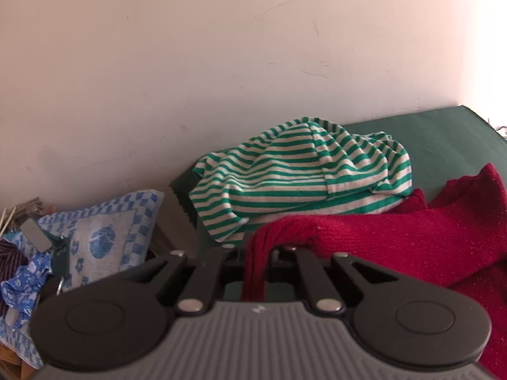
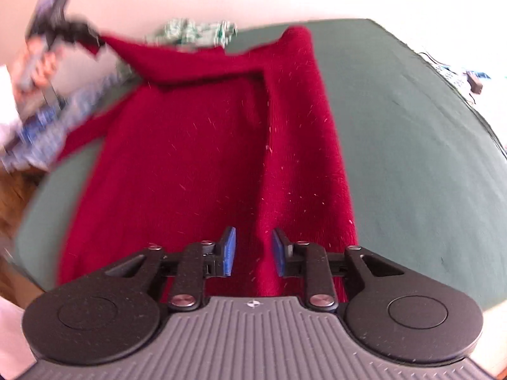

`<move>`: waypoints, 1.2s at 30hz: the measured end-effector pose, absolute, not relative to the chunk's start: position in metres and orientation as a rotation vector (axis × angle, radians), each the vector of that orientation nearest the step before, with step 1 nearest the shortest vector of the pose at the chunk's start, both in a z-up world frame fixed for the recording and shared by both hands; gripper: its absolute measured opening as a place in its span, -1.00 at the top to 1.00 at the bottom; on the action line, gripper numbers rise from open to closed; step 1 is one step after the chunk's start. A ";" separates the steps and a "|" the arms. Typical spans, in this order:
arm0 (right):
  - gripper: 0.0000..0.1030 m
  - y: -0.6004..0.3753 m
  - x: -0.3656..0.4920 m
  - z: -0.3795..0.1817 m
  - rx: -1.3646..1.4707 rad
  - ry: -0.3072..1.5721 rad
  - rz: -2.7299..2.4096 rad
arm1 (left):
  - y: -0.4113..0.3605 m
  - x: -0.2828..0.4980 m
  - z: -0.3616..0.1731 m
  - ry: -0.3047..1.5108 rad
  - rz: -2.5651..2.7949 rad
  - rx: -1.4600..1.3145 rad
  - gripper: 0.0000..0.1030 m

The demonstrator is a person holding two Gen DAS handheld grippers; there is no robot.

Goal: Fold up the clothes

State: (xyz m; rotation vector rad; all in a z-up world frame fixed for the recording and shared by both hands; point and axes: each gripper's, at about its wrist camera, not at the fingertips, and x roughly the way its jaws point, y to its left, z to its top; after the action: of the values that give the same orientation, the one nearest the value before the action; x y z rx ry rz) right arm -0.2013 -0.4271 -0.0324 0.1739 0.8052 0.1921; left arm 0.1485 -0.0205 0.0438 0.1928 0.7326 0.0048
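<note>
A dark red knit sweater lies spread lengthwise on the green table cover. My left gripper is shut on the ribbed cuff of its sleeve, which hangs down between the jaws. In the right wrist view the left gripper holds that sleeve lifted at the far left, blurred. My right gripper hovers open over the near hem of the sweater, blue pads apart and nothing between them. A green-and-white striped garment lies bunched behind the sweater by the wall.
A blue-and-white patterned cloth lies off the table's left end, amid clutter. A person's hand holds the left gripper. A plain wall runs behind the table. Cables lie past the far right edge.
</note>
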 end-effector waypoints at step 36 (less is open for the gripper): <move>0.29 -0.548 -0.059 -0.006 0.177 0.906 0.523 | -0.351 -0.112 0.013 0.678 -0.794 0.643 0.90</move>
State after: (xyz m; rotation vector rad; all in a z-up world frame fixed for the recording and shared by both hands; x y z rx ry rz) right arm -0.0591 -0.5484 -0.0059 0.1769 0.9061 0.5231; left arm -0.1115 -0.3512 0.0134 0.6434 0.6783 -0.7943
